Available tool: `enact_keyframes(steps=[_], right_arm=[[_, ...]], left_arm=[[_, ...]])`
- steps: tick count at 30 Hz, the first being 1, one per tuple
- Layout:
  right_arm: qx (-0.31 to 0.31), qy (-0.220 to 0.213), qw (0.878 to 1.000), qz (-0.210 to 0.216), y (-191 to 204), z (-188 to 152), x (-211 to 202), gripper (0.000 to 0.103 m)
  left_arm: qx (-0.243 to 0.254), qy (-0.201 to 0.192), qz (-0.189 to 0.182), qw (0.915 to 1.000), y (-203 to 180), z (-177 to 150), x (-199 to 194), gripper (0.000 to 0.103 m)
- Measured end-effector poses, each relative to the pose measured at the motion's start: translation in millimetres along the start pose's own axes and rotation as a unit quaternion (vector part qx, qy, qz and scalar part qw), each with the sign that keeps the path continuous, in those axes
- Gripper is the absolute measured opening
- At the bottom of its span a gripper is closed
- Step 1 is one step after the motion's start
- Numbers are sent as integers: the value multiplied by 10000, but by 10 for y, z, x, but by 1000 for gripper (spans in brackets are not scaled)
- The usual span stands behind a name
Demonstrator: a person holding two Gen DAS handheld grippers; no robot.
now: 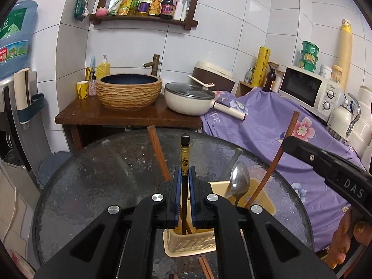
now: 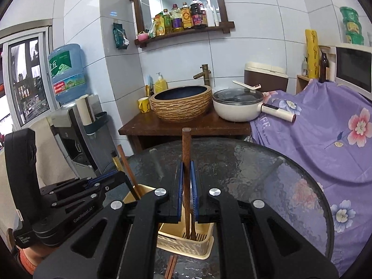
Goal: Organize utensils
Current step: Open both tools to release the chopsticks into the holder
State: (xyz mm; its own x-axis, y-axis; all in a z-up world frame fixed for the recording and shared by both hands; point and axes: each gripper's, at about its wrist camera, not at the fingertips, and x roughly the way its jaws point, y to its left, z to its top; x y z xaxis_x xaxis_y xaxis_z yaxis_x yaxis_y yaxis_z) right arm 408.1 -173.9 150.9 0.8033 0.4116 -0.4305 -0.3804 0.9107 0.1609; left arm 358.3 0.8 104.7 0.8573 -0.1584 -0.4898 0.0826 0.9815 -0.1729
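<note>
Near the surface's (image 1: 93,181) front edge stood a beige holder (image 1: 193,244) with a spoon (image 1: 239,181) and chopsticks. Left gripper (image 1: 185,176): clamped on a black chopstick (image 1: 185,160), tip inside the holder. Right gripper (image 2: 186,176): clamped on a brown chopstick (image 2: 186,146), tip inside the holder.

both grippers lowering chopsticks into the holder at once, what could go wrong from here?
1. The left gripper and right gripper could collide over the small beige holder.
2. A chopstick tip may snag the slotted bottom and tip the holder.
3. The spoon crowds the brown chopstick.
</note>
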Motion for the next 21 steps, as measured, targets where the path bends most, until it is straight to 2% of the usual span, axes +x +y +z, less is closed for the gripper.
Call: enact_keyframes(steps=[7, 9, 10, 11, 12, 13, 14, 15, 20, 21], right_arm=[[71, -12, 10000, 21, -89, -79, 70, 7], [83, -71, 9999, -7, -110, -99, 60, 8], [42, -58, 10000, 19, -110, -121, 53, 11], [13, -75, 10000, 26, -101, -133, 40, 21], [-20, -127, 9999, -9, -92, -153, 6, 29], [-40, -230, 9997, -54, -85, -185, -51, 46], [-14, -333, 9994, -37, -87, -208, -104, 50], [16, -379, 9993, -15, -87, -221, -144, 50], [72, -313, 9995, 19, -61, -418, -316, 54], [57, -278, 9996, 38, -47, -465, -336, 55]], left_arm=[[-17, 67, -14, 10000, 17, -75, 46, 6], [-59, 57, -35, 10000, 31, -80, 11, 13], [-68, 30, -54, 10000, 28, -86, -17, 22], [-75, -14, -83, 9999, 29, -92, -54, 33], [-86, -73, -117, 9999, 32, -105, -105, 38], [-109, -163, -159, 9997, 36, -128, -183, 45], [-106, -219, -189, 9995, 33, -151, -238, 48], [-71, -270, -223, 9994, 27, -182, -302, 50], [-14, -299, -266, 9992, 61, -389, -522, 74], [-49, -250, -303, 9992, 92, -457, -568, 76]])
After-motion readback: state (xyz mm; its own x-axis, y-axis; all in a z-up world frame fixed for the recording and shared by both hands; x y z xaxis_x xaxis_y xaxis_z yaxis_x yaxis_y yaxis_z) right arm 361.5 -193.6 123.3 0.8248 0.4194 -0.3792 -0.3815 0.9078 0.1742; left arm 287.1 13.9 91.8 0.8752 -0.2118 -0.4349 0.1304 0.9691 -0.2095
